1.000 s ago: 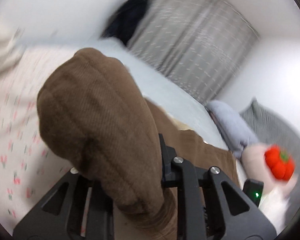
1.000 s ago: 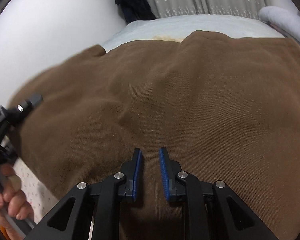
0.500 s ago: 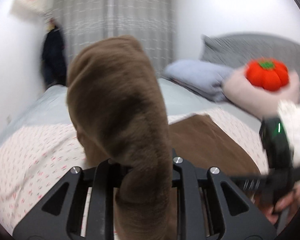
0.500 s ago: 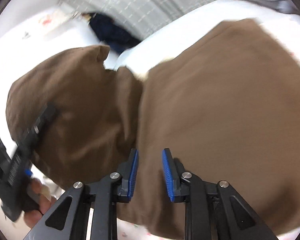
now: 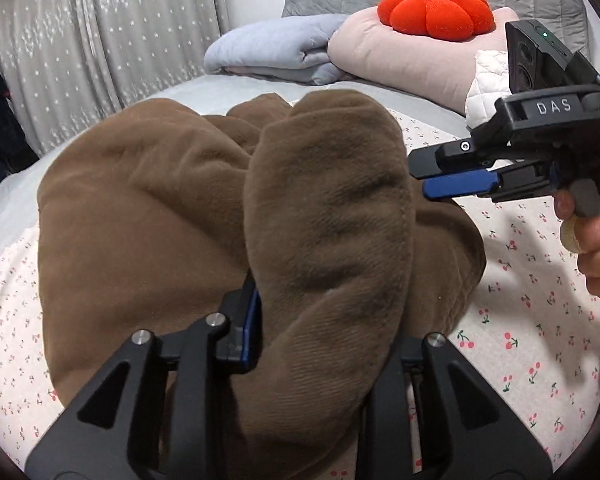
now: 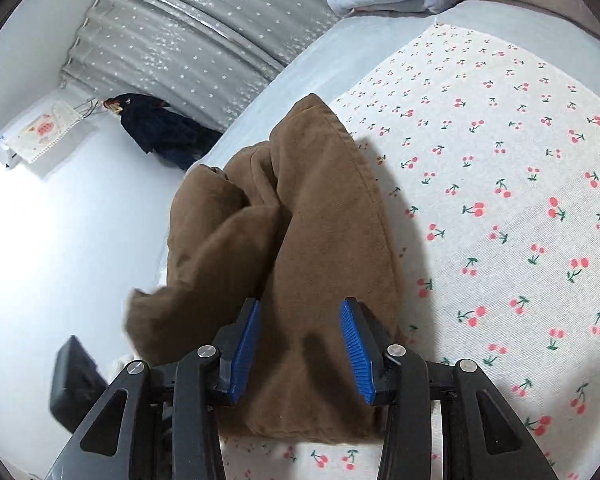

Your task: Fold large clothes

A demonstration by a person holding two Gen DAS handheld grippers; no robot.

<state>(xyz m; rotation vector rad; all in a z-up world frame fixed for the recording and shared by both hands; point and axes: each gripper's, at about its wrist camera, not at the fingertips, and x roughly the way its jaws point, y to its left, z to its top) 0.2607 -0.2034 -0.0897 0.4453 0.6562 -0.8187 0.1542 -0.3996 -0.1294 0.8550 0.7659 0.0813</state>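
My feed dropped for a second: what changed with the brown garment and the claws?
The brown garment went from spread wide to bunched into a narrow heap. The right claw has just been opening, fabric between but unpressed. The left claw still grips its fold. The cherry sheet is unchanged.

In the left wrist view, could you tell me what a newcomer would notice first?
A bunched brown garment fills the middle, draped over the left claw at the bottom. Behind it, a bright red pumpkin cushion sits on a pink pillow at the head of the cherry-print bed.
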